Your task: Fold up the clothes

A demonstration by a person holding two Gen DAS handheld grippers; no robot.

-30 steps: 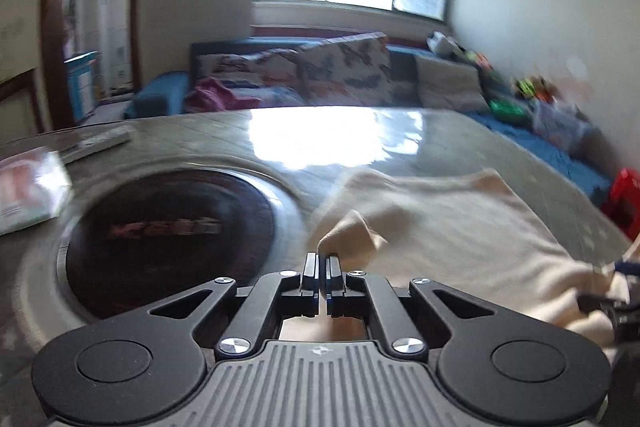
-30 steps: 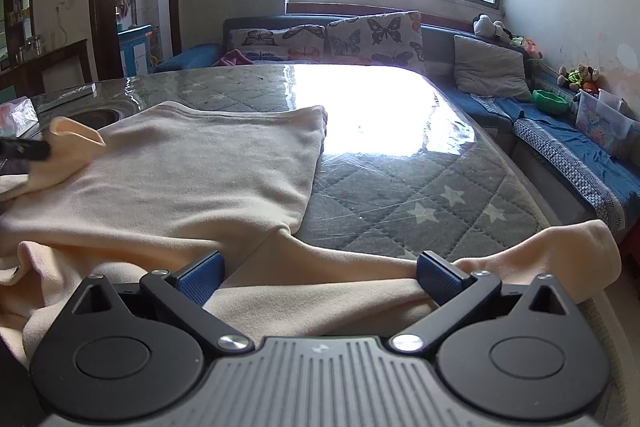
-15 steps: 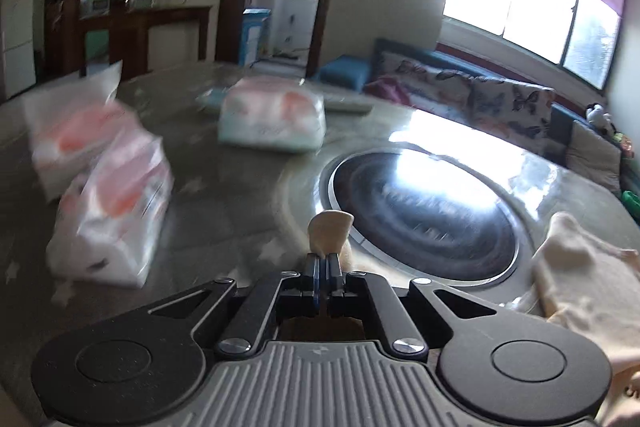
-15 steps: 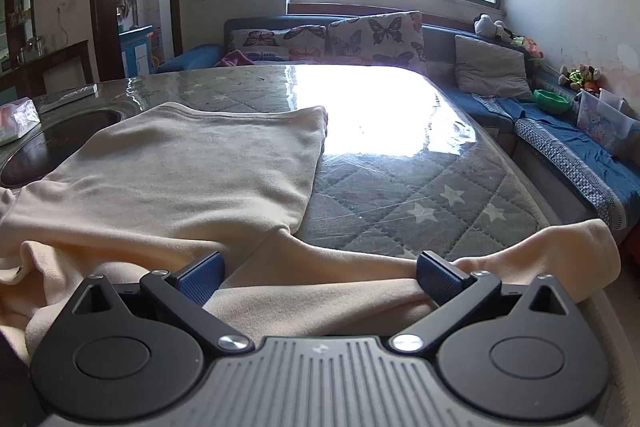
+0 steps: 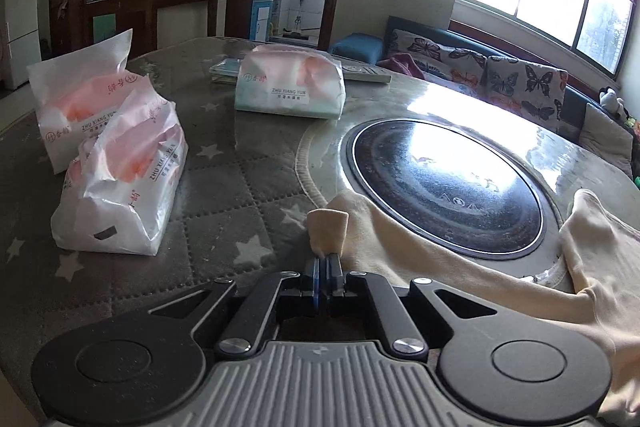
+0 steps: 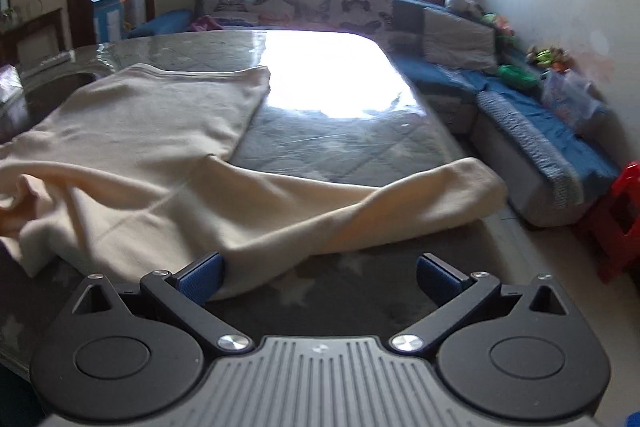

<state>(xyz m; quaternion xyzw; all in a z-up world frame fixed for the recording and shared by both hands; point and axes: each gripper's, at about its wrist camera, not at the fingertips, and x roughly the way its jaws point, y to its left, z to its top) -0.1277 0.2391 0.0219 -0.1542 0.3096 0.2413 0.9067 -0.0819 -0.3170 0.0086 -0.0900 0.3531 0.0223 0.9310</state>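
Observation:
A cream long-sleeved garment [image 6: 132,131] lies spread on the quilted grey table, one sleeve [image 6: 420,199] stretched to the right. My left gripper [image 5: 326,263] is shut on the other sleeve's cuff [image 5: 327,229], and that sleeve [image 5: 440,263] trails right toward the body. My right gripper [image 6: 318,277] is open at the garment's near edge; its left finger pad [image 6: 202,275] touches the cloth and nothing lies between the jaws.
Three tissue packs [image 5: 120,183] [image 5: 76,99] [image 5: 290,87] stand left of the left gripper. A round black hotplate [image 5: 444,183] is set in the table. A blue sofa [image 6: 540,131] and a red stool [image 6: 620,219] lie beyond the table's right edge.
My left gripper has swung left with the sleeve cuff, pulling the sleeve out past the hotplate. My right gripper has drawn back and lifted off the cloth, which has shifted.

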